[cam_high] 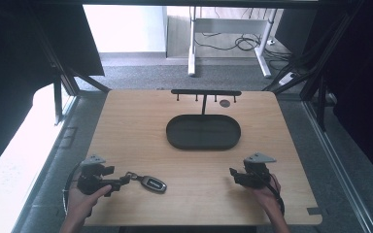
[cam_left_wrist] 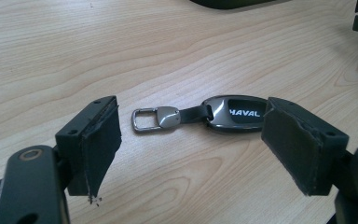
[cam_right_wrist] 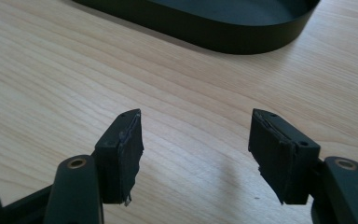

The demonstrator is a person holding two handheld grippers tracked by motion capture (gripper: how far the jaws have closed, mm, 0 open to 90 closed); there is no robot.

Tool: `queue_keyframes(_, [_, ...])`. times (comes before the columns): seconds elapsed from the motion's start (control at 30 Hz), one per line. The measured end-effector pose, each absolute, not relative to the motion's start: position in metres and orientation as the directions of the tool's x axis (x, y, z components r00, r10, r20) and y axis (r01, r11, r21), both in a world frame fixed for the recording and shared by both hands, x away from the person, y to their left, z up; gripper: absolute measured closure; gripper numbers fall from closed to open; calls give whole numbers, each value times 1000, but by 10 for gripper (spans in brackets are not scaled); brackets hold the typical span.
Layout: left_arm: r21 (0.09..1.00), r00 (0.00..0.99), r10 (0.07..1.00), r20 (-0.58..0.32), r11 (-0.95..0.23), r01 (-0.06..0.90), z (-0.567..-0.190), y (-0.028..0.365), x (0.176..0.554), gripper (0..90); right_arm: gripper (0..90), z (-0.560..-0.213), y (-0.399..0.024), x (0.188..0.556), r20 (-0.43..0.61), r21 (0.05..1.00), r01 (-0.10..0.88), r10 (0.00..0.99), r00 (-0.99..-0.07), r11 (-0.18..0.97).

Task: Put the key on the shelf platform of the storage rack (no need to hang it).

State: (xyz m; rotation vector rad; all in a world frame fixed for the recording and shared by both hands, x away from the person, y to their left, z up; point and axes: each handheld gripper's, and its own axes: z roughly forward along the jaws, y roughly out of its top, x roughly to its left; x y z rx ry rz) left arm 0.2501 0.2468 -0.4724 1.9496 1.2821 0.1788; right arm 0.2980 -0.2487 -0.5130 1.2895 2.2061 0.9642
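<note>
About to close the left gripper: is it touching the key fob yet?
Cannot tell. In the left gripper view the left gripper stands open around the key fob; bare table separates the ring end from one pad, but the other pad overlaps the fob's body, hiding any contact.

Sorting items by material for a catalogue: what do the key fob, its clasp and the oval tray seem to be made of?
Key fob: glossy dark shell, probably plastic or coated metal, with bright reflections on its rim. Clasp: silvery brushed metal, going by its shine. Oval tray: matte black, no glare; painted metal or plastic, hard to tell which.
</note>
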Motion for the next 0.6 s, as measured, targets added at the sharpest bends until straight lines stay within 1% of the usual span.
queue_keyframes(0.27, [667,472,835,-281,-184,722,-472,248,250,199,396,-504,-237,297,6,727,583,846,-534,363])
queue_keyframes(0.4, [671,469,838,-277,-181,719,-470,249,249,199,427,-495,-231,295,25,721,584,828,-560,373])
queue_keyframes(0.6, [670,477,834,-276,-189,718,-470,248,248,199,441,-481,-212,291,-5,698,551,773,-634,457])
